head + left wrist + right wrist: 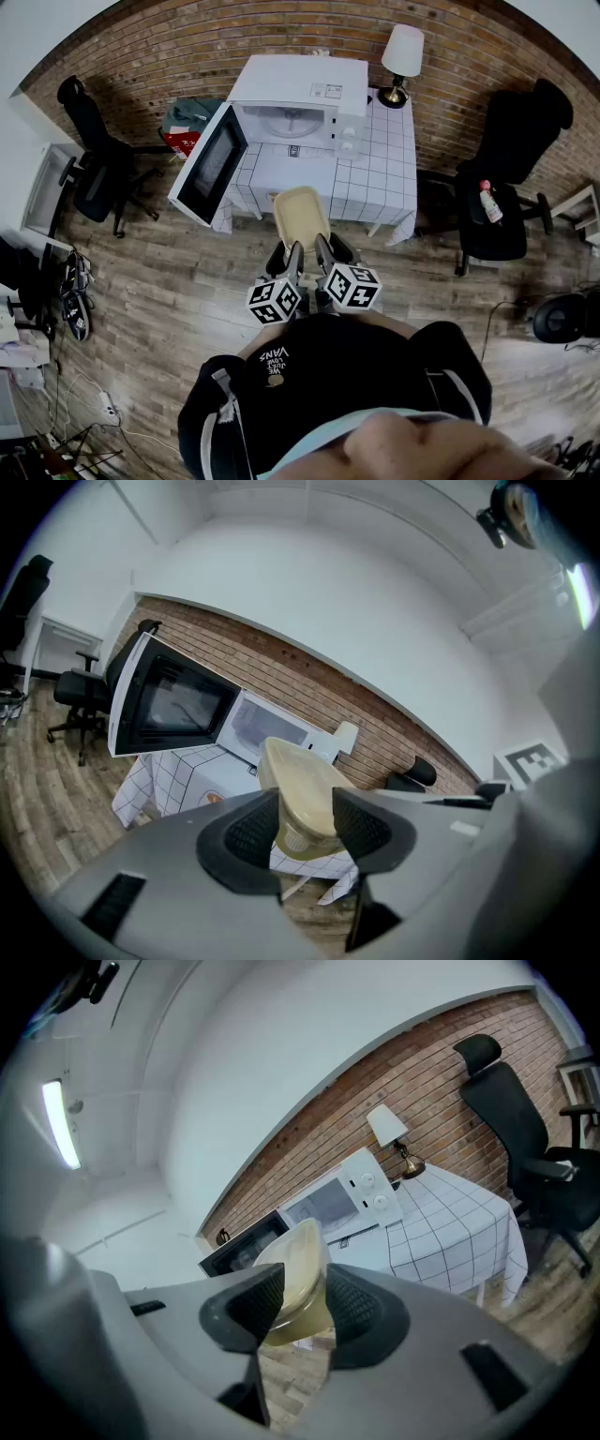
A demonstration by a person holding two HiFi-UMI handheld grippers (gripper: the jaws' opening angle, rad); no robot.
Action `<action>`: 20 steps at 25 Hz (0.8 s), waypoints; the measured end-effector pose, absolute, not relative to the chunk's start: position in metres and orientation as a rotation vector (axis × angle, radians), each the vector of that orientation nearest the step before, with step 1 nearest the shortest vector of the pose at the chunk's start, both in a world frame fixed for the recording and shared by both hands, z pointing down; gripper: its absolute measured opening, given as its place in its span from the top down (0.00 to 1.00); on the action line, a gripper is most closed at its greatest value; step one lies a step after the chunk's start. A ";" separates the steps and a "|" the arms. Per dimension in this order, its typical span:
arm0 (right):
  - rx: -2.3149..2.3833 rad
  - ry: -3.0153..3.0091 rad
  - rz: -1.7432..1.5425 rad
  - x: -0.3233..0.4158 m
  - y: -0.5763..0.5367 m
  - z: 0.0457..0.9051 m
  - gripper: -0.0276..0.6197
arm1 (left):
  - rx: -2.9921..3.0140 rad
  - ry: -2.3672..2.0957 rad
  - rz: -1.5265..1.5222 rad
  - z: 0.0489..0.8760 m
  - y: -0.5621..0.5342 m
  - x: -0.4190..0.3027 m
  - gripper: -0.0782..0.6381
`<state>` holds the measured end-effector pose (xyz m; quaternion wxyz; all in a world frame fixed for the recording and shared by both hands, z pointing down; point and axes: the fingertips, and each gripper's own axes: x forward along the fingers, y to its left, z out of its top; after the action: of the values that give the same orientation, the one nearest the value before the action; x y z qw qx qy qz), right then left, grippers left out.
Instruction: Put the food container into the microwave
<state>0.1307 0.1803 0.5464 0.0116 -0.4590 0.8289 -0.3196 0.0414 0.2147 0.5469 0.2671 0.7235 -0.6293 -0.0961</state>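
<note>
Beyond the sweater (328,375) at bottom, the food container (300,216) is being clamped mid-frame by the left gripper (307,829) and right gripper (298,1305), short of the microwave (300,89). Being pinched at one end only, it could be tipped.

a white checked tablecloth (384,173) hangs over a table by the brick wall (159,47), with a white-shaded lamp (402,56) at its back right corner, a right office chair (506,159) bearing a small bottle (489,202), and a left office chair (94,169) near a teal and red bag (187,122) on the wooden floor (169,291).
</note>
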 end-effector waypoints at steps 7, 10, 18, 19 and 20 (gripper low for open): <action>-1.427 2.580 -0.994 0.126 0.173 0.545 0.75 | 1.956 -1.697 -0.269 0.546 0.207 0.037 0.64; -1.432 2.572 -0.999 0.125 0.171 0.546 0.75 | 1.957 -1.688 -0.269 0.548 0.204 0.035 0.63; -1.438 2.527 -1.029 0.118 0.162 0.548 0.75 | 1.973 -1.663 -0.257 0.549 0.192 0.027 0.63; -1.442 2.526 -1.031 0.117 0.160 0.549 0.75 | 1.974 -1.659 -0.255 0.550 0.190 0.026 0.64; -1.447 2.523 -1.033 0.115 0.159 0.549 0.75 | 1.975 -1.656 -0.253 0.550 0.189 0.024 0.63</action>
<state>0.1155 0.1587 0.5495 0.0274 -0.4685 0.8172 -0.3345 0.0239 0.1888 0.5502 0.2726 0.7338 -0.6151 -0.0940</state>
